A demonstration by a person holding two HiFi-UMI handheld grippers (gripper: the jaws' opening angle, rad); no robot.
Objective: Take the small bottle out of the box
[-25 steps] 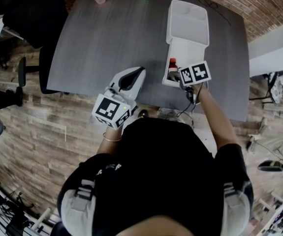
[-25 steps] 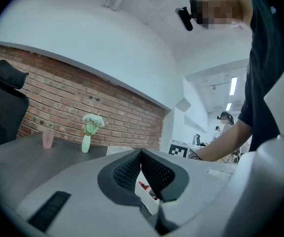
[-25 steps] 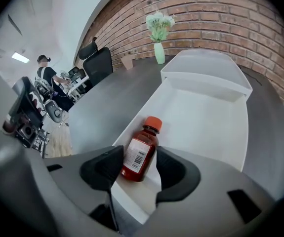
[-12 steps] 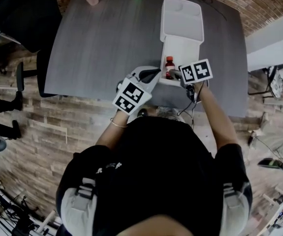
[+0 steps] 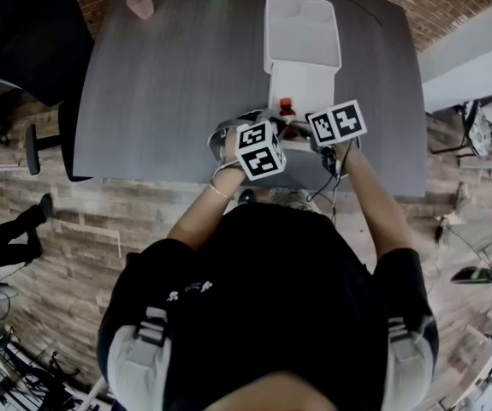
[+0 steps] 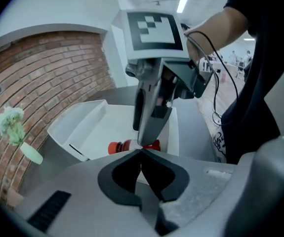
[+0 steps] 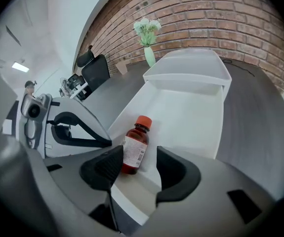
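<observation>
Small bottle [image 7: 136, 144] with a red cap stands in the near end of the white box [image 7: 193, 107]. The right gripper [image 7: 139, 155] has its jaws spread wide just in front of it, not pinching it. The left gripper [image 6: 141, 153] is close beside, with its jaws pressed together and holding nothing. Far back on the grey table [image 5: 168, 84] stand a green vase [image 7: 149, 56] and a pink cup [image 5: 140, 3].

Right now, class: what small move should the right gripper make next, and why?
Probably ease the right gripper slightly forward and close: its jaws stand open with the small bottle between them in the white box, not yet gripping it.
</observation>
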